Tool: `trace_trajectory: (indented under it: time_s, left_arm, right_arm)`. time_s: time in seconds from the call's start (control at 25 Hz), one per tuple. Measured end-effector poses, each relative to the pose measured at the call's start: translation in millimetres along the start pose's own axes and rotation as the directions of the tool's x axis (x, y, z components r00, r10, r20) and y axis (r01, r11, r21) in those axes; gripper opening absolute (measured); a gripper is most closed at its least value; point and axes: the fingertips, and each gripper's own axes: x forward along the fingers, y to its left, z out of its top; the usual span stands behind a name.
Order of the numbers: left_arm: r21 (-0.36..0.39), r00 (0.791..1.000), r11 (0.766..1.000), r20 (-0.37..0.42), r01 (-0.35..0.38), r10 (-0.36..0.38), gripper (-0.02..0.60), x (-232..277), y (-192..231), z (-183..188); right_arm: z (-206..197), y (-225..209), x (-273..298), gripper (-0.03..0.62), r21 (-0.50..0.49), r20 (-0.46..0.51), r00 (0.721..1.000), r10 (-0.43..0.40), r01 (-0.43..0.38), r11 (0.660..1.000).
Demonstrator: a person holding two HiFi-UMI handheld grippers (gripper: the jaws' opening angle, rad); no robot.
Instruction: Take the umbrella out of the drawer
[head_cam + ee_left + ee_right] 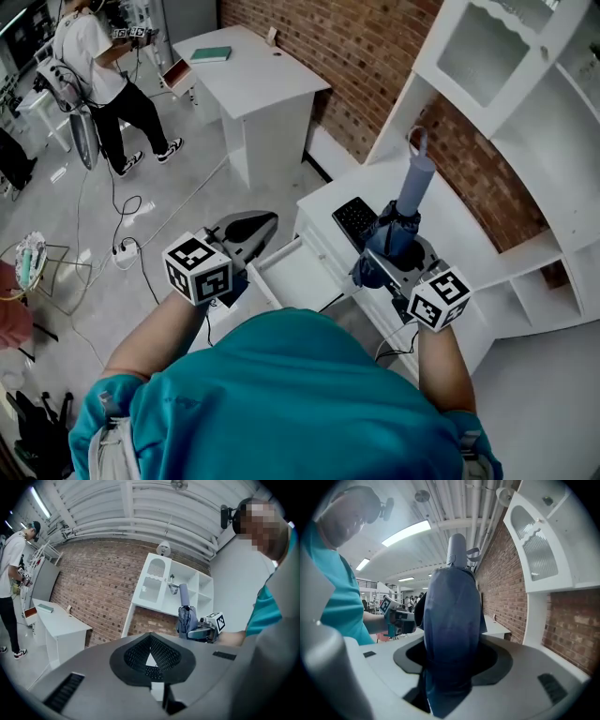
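The left hand-held gripper (251, 228) was held just left of the open drawer (298, 278), with free floor behind it. Its jaws were seen pressed together on nothing in its own view (150, 654). The drawer was shown only in the head view. The umbrella (405, 208) was held upright above the bench (469, 234), clear of the drawer, clamped by the right hand-held gripper (386, 255). In the right gripper view the umbrella (452, 620) covered the pads, and its lower end was lost between the jaws.
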Motion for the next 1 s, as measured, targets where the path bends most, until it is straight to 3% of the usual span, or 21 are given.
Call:
trace_trajectory:
  time_s: [0.52,1.0]
  left_arm:
    - [0.024,0.999,1.000,0.038,-0.001,0.000,0.011,-6.9,-6.7,19.6]
    - [0.015,0.999,1.000,0.037,0.001,-0.001,0.011,-5.0,-5.9,19.2]
  right_arm:
    - [39.4,0.6,-19.6,0.259,-0.004,0.150,0.989,0.007,-0.006,1.000]
    - [39.2,-1.5,-17.7,0.259,-0.008,0.153,0.988,0.007,-0.006,1.000]
